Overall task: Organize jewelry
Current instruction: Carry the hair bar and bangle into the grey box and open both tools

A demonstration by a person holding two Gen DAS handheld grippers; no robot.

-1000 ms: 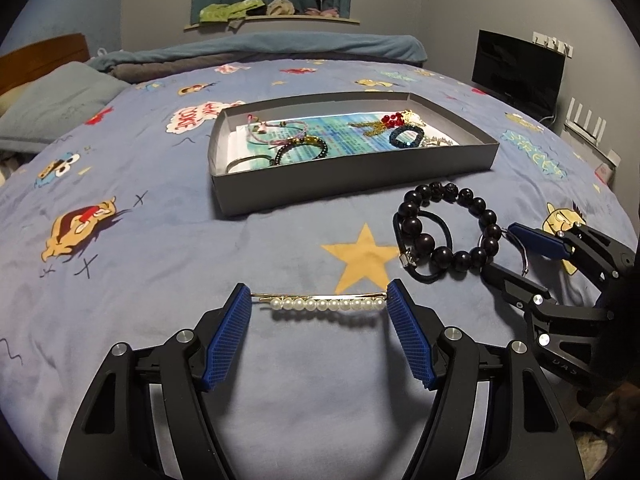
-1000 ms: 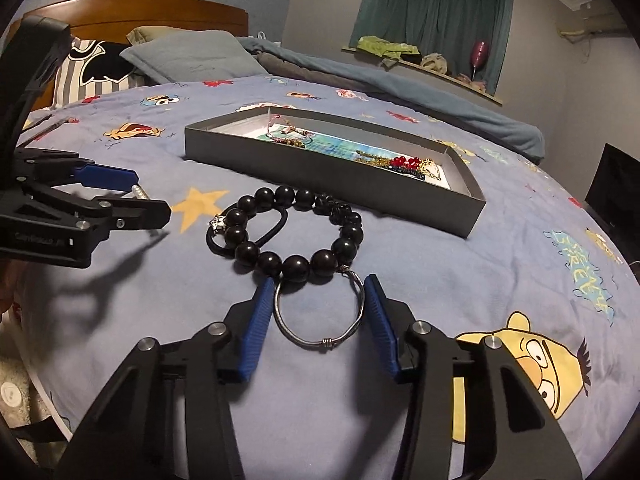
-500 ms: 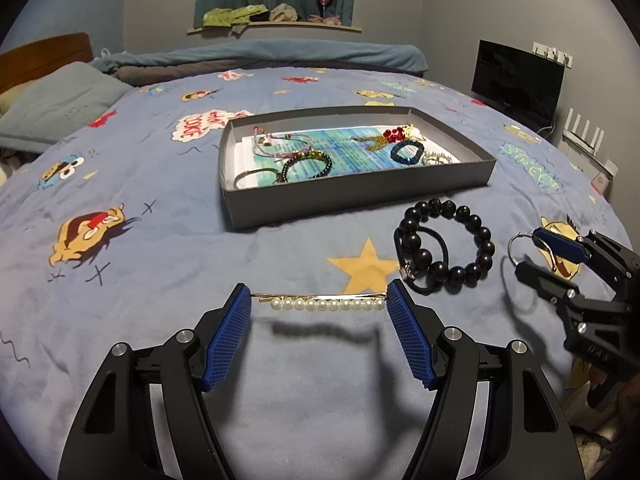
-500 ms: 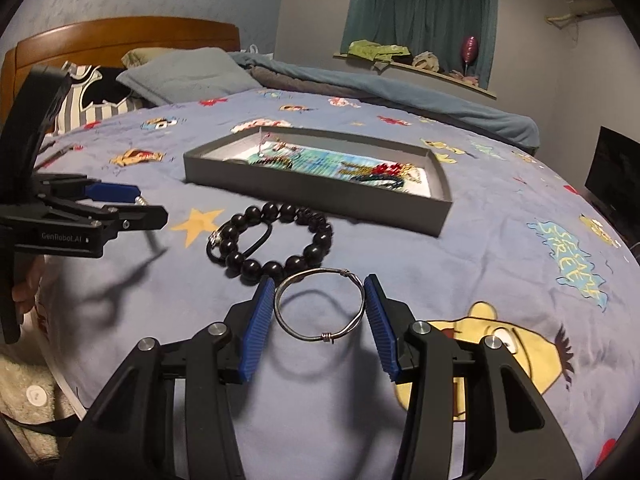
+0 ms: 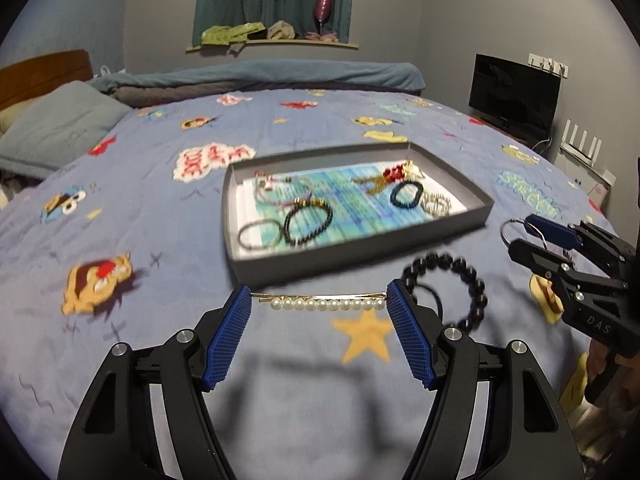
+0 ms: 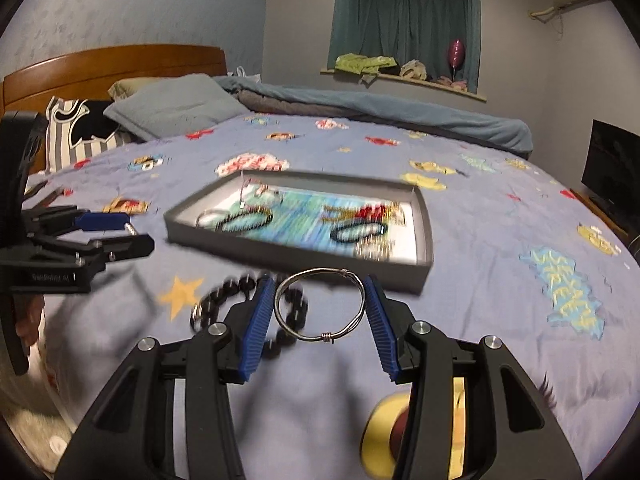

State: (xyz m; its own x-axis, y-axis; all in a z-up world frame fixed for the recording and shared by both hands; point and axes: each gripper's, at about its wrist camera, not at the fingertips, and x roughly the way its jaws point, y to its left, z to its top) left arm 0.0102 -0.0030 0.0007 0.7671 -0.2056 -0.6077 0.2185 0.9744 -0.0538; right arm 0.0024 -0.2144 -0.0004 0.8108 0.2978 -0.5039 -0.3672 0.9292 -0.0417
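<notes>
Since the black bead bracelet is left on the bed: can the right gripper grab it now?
Probably not yet: the right gripper is shut on a silver wire bangle, so its jaws are occupied; the black bead bracelet lies unobstructed below.

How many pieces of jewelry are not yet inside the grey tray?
3: pearl hairpin clamped in the left claw, wire bangle clamped in the right claw, black bead bracelet lying on the bedspread.

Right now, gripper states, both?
Left gripper: closed on the pearl hair clip.
Right gripper: closed on the wire bangle.
</notes>
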